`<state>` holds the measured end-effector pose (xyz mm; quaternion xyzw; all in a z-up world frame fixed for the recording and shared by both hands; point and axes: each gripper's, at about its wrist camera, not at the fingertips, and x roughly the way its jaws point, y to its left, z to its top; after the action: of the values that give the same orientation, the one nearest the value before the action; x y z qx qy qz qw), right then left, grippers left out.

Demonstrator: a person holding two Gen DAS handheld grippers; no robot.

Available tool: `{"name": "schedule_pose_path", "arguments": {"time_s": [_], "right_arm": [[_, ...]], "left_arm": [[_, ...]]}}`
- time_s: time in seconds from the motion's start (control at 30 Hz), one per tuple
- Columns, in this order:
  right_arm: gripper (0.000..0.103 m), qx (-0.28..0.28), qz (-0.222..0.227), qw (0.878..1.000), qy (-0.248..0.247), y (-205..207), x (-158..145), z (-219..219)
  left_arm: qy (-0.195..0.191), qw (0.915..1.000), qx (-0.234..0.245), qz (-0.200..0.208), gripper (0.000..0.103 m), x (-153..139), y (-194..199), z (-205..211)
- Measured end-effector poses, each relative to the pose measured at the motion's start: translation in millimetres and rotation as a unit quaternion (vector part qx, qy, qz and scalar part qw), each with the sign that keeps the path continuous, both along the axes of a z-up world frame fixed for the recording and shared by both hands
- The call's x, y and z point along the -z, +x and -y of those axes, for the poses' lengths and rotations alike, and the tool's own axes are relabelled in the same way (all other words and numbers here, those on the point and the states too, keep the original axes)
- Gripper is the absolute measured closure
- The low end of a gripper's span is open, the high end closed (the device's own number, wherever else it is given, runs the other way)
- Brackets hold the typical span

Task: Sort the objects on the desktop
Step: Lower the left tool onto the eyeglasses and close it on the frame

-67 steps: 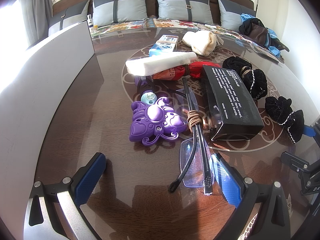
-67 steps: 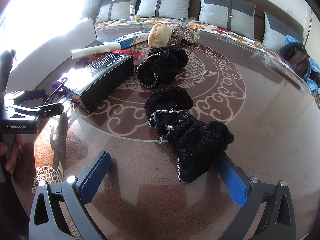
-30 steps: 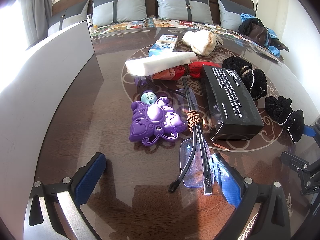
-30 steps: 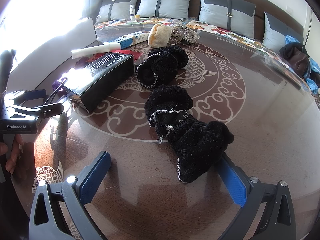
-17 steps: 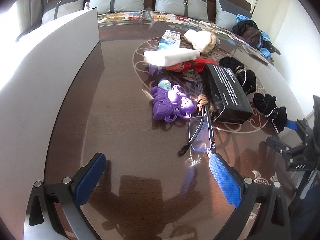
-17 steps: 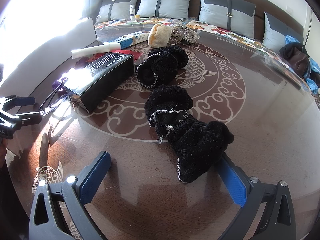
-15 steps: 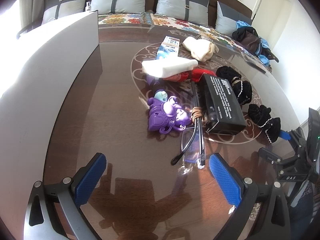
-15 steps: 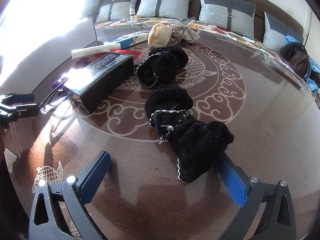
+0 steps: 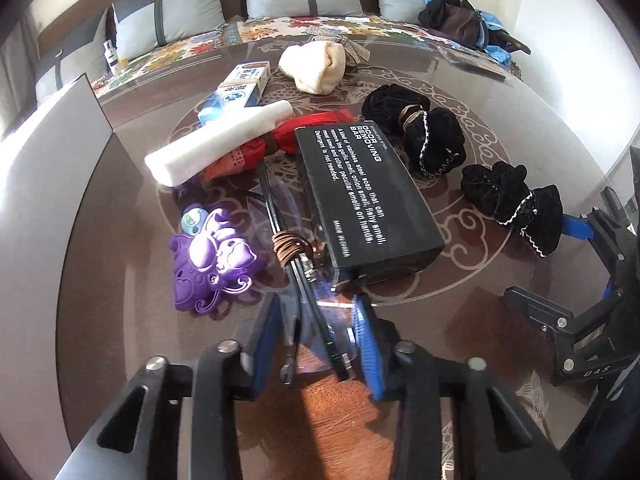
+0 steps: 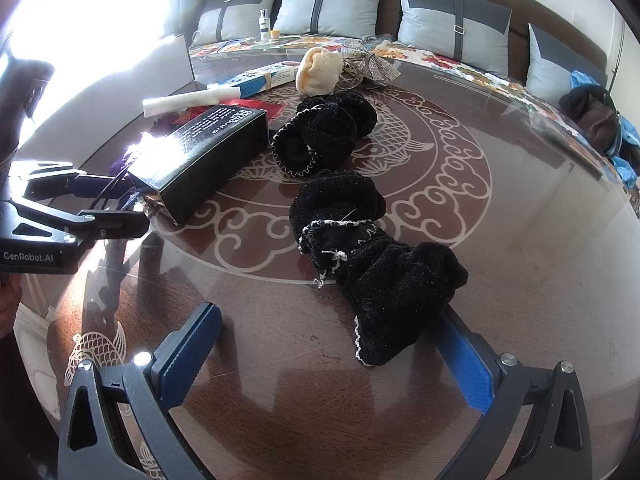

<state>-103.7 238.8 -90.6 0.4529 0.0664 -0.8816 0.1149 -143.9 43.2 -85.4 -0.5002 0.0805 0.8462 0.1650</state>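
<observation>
Glass-topped table (image 9: 500, 320) bears folded glasses (image 9: 308, 312), lying between the closing left hand-held gripper (image 9: 316, 340) pads.

Black box (image 9: 368, 196) just ahead of my left claw (image 9: 316, 340), white print on its top face: "ODOR REMOVING BAR", then "A kind of stainless steel soap that can remove the garlic smell, onion smell, fishy smell, meat smell and other peculiar smells on hands. Detergent is not needed." and "MADE IN CHINA".

My right claw's body (image 9: 580, 344), off to the right of my left: "DAS".

My left claw's housing, seen from the right wrist: "GenRobot.AI".

Blue-white carton (image 9: 236, 92) far ahead: print too small to read.
</observation>
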Motion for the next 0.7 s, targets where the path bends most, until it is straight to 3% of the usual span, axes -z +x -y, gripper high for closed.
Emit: {"name": "schedule_pose_path", "arguments": {"time_s": [0.2, 0.3, 0.33, 0.4, 0.47, 0.53, 0.57, 0.6, 0.63, 0.7], "right_arm": [[0.000, 0.000, 0.000, 1.000, 0.000, 0, 0, 0], [0.000, 0.000, 0.000, 1.000, 0.000, 0, 0, 0], [0.000, 0.000, 0.000, 1.000, 0.000, 0, 0, 0], [0.000, 0.000, 0.000, 1.000, 0.000, 0, 0, 0], [0.000, 0.000, 0.000, 1.000, 0.000, 0, 0, 0], [0.000, 0.000, 0.000, 1.000, 0.000, 0, 0, 0], [0.000, 0.000, 0.000, 1.000, 0.000, 0, 0, 0], [0.000, 0.000, 0.000, 1.000, 0.000, 0, 0, 0], [0.000, 0.000, 0.000, 1.000, 0.000, 0, 0, 0], [0.000, 0.000, 0.000, 1.000, 0.000, 0, 0, 0]], "left_arm": [[0.019, 0.9996, -0.017, 0.008, 0.074, -1, 38, 31], [0.002, 0.9999, -0.008, 0.014, 0.070, -1, 61, 36], [-0.005, 0.9999, -0.005, 0.015, 0.065, -1, 64, 35], [-0.014, 0.9999, 0.000, 0.005, 0.031, -4, 62, 31], [-0.020, 0.9995, -0.008, -0.023, 0.026, -11, 57, 28], [-0.008, 0.9998, -0.012, -0.015, 0.026, -11, 41, 24], [-0.001, 0.9999, -0.013, -0.002, 0.029, -8, 33, 21], [0.000, 0.9999, -0.014, 0.004, 0.039, -5, 27, 19], [-0.005, 0.9998, -0.013, 0.011, 0.079, -2, 24, 16], [-0.007, 0.9999, -0.013, 0.002, 0.090, -3, 26, 14]]}}
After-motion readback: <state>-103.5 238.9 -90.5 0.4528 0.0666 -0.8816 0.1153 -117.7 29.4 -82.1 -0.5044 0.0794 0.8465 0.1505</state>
